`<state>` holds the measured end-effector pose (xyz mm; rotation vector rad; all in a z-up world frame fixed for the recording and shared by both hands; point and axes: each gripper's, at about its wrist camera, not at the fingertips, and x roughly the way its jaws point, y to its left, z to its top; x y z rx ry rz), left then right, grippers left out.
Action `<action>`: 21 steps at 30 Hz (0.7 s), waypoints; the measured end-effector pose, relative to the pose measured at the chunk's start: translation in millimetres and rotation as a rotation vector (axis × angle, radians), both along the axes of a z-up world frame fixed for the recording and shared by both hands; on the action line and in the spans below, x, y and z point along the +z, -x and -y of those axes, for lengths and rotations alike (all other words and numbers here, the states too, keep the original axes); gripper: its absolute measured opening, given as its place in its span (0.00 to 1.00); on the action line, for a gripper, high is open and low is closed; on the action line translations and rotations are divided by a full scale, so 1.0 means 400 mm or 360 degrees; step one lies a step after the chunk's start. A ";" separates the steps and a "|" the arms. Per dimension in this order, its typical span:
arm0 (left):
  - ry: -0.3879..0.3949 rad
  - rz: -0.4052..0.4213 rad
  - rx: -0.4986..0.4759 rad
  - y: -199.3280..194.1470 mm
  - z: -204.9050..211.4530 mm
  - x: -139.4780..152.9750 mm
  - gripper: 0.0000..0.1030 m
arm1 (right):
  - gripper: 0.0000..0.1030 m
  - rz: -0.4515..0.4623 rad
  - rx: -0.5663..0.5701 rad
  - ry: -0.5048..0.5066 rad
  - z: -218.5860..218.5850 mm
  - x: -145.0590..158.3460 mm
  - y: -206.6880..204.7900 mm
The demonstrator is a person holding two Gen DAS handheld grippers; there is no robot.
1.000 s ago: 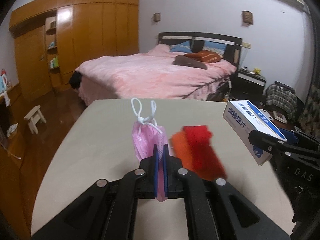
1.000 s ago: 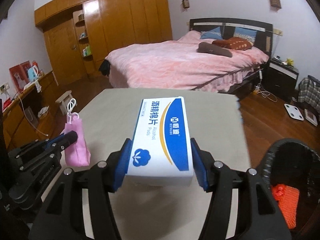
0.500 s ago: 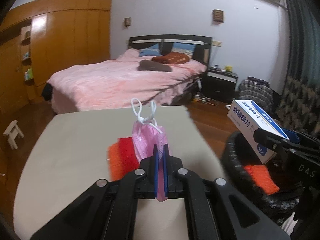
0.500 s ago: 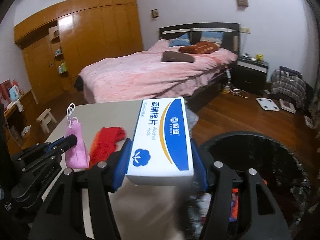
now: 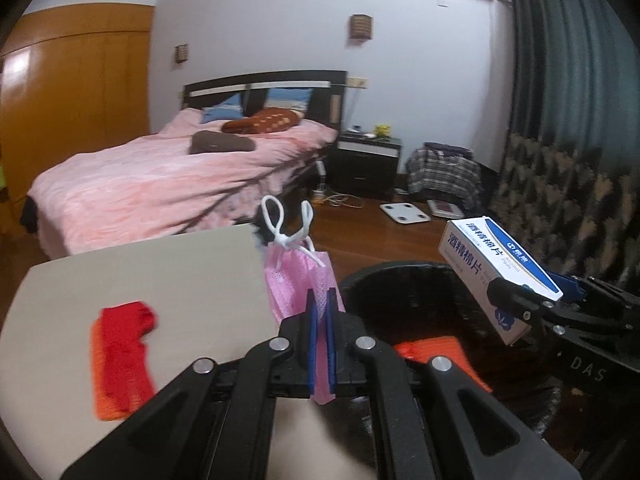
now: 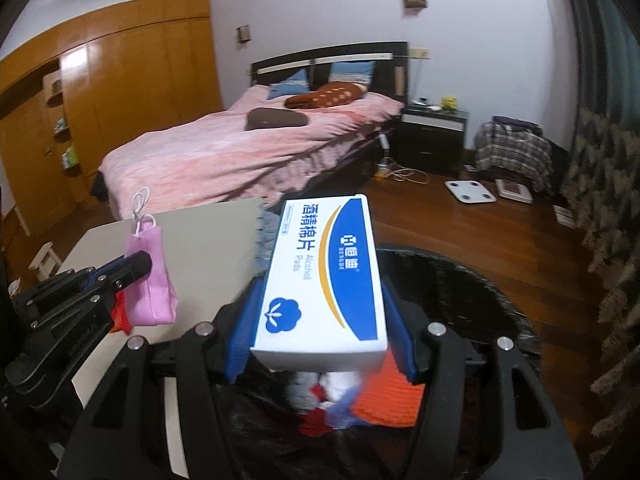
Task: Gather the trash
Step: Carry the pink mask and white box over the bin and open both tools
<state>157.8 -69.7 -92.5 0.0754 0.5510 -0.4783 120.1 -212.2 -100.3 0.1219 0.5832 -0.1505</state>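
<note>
My left gripper [image 5: 320,308] is shut on a pink face mask [image 5: 298,284] with white ear loops, held upright at the table's right edge beside a black trash bin [image 5: 400,300]. In the right wrist view that mask [image 6: 150,276] hangs to the left. My right gripper [image 6: 320,336] is shut on a white and blue box of alcohol pads [image 6: 324,276], held over the bin [image 6: 460,284]. The same box [image 5: 496,268] shows at the right in the left wrist view. Inside the bin lie an orange cloth [image 6: 386,398] and other scraps.
A red and orange cloth [image 5: 120,356] lies on the beige table [image 5: 160,272]. Beyond stand a pink bed [image 5: 168,184], a black nightstand [image 5: 366,164], a white scale [image 5: 404,212] on the wood floor, and patterned curtains [image 5: 560,208] at the right.
Both grippers swung to the right with their loads, from over the table to the bin. The red cloth now lies to the left; the box is above the bin.
</note>
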 end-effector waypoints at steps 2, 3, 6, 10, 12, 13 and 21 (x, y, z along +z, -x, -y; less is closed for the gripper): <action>0.0007 -0.0002 -0.0055 0.004 0.040 -0.001 0.04 | 0.54 -0.0002 -0.0035 0.0004 0.024 -0.007 0.013; 0.0009 -0.0001 -0.0073 0.005 0.052 -0.002 0.04 | 0.54 -0.0005 -0.0072 0.0003 0.055 -0.015 0.025; 0.0018 -0.0010 -0.0135 0.005 0.097 -0.007 0.04 | 0.54 -0.0009 -0.0117 0.0007 0.086 -0.022 0.036; 0.0035 -0.0043 -0.0205 -0.006 0.147 -0.019 0.05 | 0.54 -0.0013 -0.0183 0.0008 0.136 -0.033 0.052; 0.0048 -0.0060 -0.0227 -0.008 0.157 -0.025 0.10 | 0.55 -0.0015 -0.0205 0.0011 0.153 -0.037 0.057; 0.0055 -0.0072 -0.0237 -0.008 0.158 -0.027 0.21 | 0.55 -0.0022 -0.0236 0.0024 0.172 -0.046 0.062; 0.0082 -0.0051 -0.0151 -0.008 0.086 -0.029 0.69 | 0.87 -0.0003 -0.0326 0.0065 0.181 -0.058 0.071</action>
